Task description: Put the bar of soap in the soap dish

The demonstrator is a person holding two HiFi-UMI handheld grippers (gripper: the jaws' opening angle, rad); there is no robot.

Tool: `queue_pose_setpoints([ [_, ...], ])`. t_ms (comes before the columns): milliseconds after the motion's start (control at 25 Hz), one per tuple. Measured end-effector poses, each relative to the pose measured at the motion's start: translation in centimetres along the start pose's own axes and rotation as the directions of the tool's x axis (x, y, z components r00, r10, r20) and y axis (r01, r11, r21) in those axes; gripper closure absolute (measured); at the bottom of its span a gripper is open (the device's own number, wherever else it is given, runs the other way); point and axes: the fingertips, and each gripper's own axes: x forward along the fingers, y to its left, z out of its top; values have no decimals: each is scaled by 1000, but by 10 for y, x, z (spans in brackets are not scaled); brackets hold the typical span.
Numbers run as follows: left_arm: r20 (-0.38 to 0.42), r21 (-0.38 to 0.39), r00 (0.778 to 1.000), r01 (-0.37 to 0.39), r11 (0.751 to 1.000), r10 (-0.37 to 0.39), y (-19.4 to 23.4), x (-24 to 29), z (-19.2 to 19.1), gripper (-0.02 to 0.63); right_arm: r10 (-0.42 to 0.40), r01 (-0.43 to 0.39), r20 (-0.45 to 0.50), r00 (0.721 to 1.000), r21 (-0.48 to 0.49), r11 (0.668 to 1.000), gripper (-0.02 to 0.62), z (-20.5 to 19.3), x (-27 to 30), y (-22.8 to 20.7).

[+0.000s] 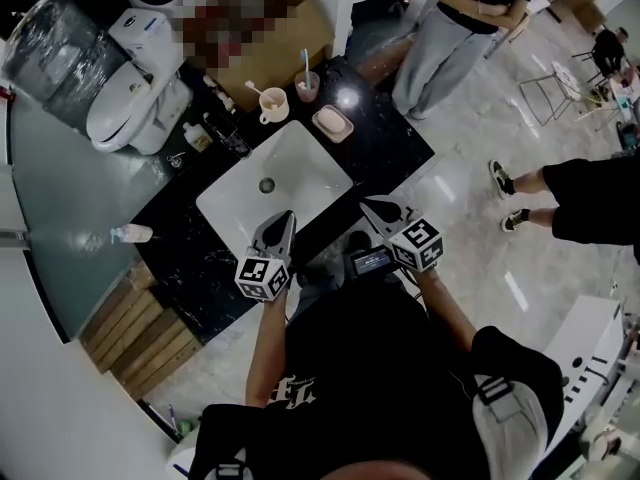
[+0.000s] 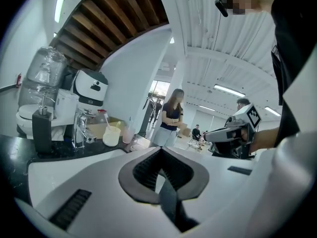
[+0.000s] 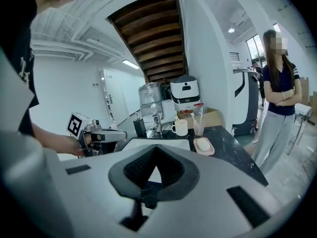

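Note:
A white bar of soap (image 1: 331, 120) lies in the pink soap dish (image 1: 343, 131) on the black counter, right of the white sink (image 1: 300, 158). The right gripper view shows the same dish (image 3: 210, 150) with the soap (image 3: 203, 144) in it, beyond my jaws. My left gripper (image 1: 287, 216) hangs over the sink's near edge, shut and empty. My right gripper (image 1: 368, 206) is above the counter's near edge, well short of the dish, also shut with nothing between its pads. Each gripper appears in the other's view: the right gripper (image 2: 218, 134), the left gripper (image 3: 119, 134).
A cream mug (image 1: 272, 105) and a pink cup with a toothbrush (image 1: 307, 85) stand behind the sink beside the faucet (image 1: 228, 138). A black dispenser (image 2: 41, 130) is at the left. A toilet (image 1: 135, 88) stands beyond the counter. A bystander (image 1: 460, 28) stands at the far right corner.

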Motion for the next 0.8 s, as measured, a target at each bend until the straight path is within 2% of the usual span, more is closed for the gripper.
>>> queue_pose_setpoints([
  [280,-14,20,999,-41,999,42,-23,22,1,598,59,-58,46,997,-17,998,588,1,-19,-20],
  [560,-25,41,997,-72,997,73,-59,61,5,598,101,-99,56,993,-33,994,588,-4,-42,-61],
  [800,-25,44,994,-107,993,109,-78,73,4,598,144,-142,54,988,-47,989,588,-11,-50,-75],
])
